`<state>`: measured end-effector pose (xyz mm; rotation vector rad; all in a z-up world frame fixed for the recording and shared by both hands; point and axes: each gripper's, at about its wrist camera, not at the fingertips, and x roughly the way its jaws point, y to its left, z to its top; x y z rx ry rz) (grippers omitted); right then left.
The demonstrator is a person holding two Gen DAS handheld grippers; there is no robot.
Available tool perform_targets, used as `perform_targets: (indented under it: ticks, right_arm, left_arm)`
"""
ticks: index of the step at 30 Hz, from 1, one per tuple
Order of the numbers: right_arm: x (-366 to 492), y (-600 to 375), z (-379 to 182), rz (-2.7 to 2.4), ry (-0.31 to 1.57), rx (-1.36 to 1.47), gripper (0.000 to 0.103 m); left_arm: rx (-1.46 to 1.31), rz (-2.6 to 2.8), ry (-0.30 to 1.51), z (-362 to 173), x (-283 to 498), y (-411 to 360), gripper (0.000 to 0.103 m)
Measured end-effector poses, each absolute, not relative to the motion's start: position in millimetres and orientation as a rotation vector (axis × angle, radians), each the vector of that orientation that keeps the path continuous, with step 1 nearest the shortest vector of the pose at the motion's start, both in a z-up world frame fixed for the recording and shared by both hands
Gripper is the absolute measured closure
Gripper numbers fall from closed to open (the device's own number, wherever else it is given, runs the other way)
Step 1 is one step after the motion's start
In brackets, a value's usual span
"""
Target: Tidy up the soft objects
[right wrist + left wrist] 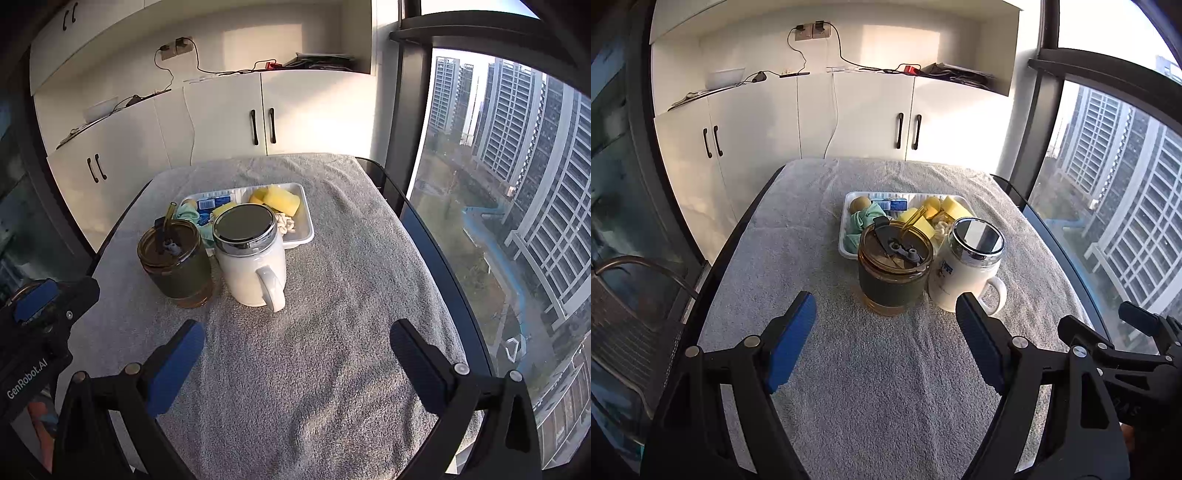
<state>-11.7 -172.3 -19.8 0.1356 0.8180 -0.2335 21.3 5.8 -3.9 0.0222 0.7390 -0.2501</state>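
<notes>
1. Left wrist view: amber cup (894,264) and white mug (967,263) hide the white tray's (849,201) near half.
2. Soft objects (955,208) lie mid-frame, beyond both empty, wide-open jaws: left gripper (886,343); right gripper (297,363).

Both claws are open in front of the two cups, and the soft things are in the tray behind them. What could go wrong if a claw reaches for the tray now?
1. The amber tumbler and the white mug stand between both claws and the white tray; a low reach could knock one over.
2. The tumbler's straw leans over the tray and might catch the left claw.
3. The yellow sponges and green cloth lie packed together, so the right claw may drag a neighbour.
</notes>
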Motion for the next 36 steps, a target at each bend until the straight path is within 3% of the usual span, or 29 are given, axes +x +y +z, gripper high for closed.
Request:
perform_targets:
  ticks: [36]
  right_arm:
    - [-13.6, -172.6, -19.5, -0.232, 0.81, 0.133, 0.0]
  left_arm:
    - [0.04, -0.282, 0.69, 4.9, 13.9, 11.3, 0.026]
